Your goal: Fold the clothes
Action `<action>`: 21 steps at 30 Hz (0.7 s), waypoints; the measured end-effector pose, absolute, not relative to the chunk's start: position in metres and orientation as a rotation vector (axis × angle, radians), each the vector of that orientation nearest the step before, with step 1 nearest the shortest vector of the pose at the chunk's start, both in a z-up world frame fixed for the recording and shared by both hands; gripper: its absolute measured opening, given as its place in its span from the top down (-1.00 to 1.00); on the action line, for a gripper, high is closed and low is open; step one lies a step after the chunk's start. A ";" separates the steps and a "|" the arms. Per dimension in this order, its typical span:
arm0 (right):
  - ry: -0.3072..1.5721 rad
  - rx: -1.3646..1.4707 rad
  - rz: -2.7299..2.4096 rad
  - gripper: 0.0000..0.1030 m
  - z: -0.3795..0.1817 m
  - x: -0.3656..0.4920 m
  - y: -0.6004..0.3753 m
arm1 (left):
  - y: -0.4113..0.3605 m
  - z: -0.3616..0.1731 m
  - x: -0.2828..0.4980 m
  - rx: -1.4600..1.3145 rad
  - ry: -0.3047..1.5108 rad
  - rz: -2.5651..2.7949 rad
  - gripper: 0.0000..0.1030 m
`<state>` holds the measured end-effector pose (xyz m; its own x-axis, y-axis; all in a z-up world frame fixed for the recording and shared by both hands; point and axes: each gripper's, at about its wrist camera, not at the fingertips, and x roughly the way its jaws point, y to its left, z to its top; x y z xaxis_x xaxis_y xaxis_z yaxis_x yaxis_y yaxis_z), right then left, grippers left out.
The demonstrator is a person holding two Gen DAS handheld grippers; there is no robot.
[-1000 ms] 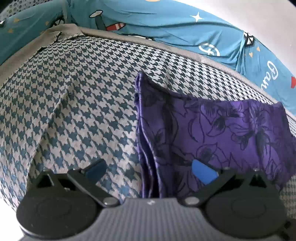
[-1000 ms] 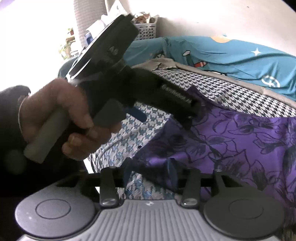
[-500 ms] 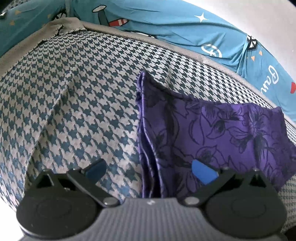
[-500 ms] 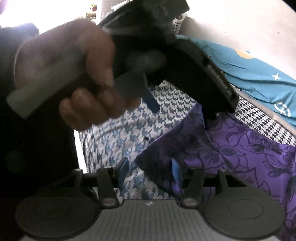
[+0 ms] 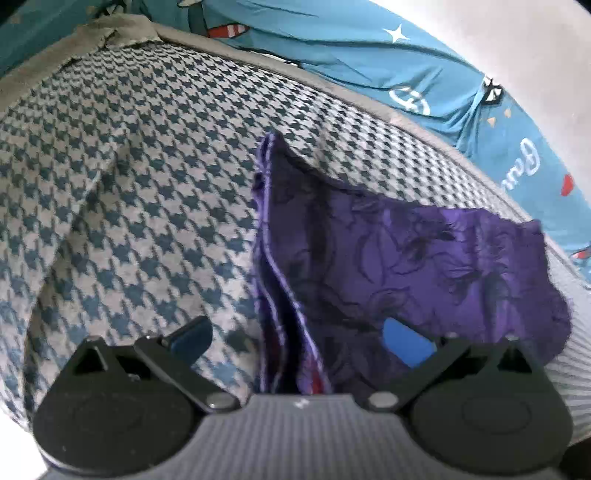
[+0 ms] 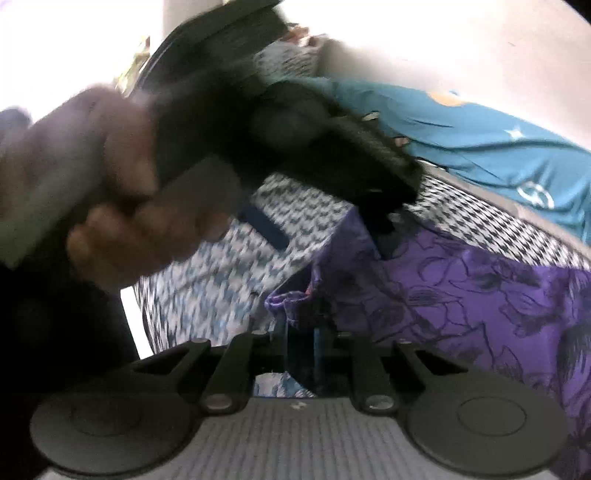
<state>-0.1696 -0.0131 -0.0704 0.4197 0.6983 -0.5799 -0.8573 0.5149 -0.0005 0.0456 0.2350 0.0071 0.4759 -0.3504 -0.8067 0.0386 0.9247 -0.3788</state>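
A purple floral garment (image 5: 406, 251) lies folded on a blue-and-white houndstooth cover (image 5: 129, 184). My left gripper (image 5: 297, 338) is open above the garment's layered left edge, one blue pad over the cover and the other over the cloth. In the right wrist view a hand (image 6: 122, 206) holds that left gripper (image 6: 328, 236) over the garment (image 6: 480, 288). My right gripper (image 6: 301, 343) is closing: its jaws stand narrow with the garment's near corner (image 6: 291, 306) pinched between the pads.
A teal sheet with cartoon prints (image 5: 332, 48) runs along the far side behind a grey hem (image 5: 110, 33). A pale wall (image 6: 443, 44) rises beyond it. The houndstooth cover extends left of the garment, and its near edge drops off at the lower left (image 6: 177, 306).
The right gripper's jaws have come together on the garment's near corner, which now bunches up between them. The left gripper stays open over the left edge, only tilting slightly.
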 end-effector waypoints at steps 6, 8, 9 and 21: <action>0.633 -0.094 0.949 0.75 -0.048 -0.141 -0.045 | 0.243 0.006 0.052 -0.463 1.063 -0.330 -1.00; 0.647 -0.067 0.939 0.75 -0.046 -0.136 -0.051 | 0.239 0.005 0.052 -0.478 1.071 -0.366 -0.99; 0.649 -0.068 0.937 0.75 -0.047 -0.135 -0.053 | 0.237 0.004 0.052 -0.486 1.074 -0.384 -0.99; 0.599 -0.204 0.963 0.38 -0.055 -0.156 -0.044 | 0.216 0.000 0.052 -0.446 1.074 -0.450 -0.51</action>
<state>-0.1564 -0.0440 -0.0553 0.4249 0.7091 -0.5626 -0.8185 0.5665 0.0958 0.0524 0.2163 0.0001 0.4050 -0.5523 -0.7287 0.1324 0.8240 -0.5509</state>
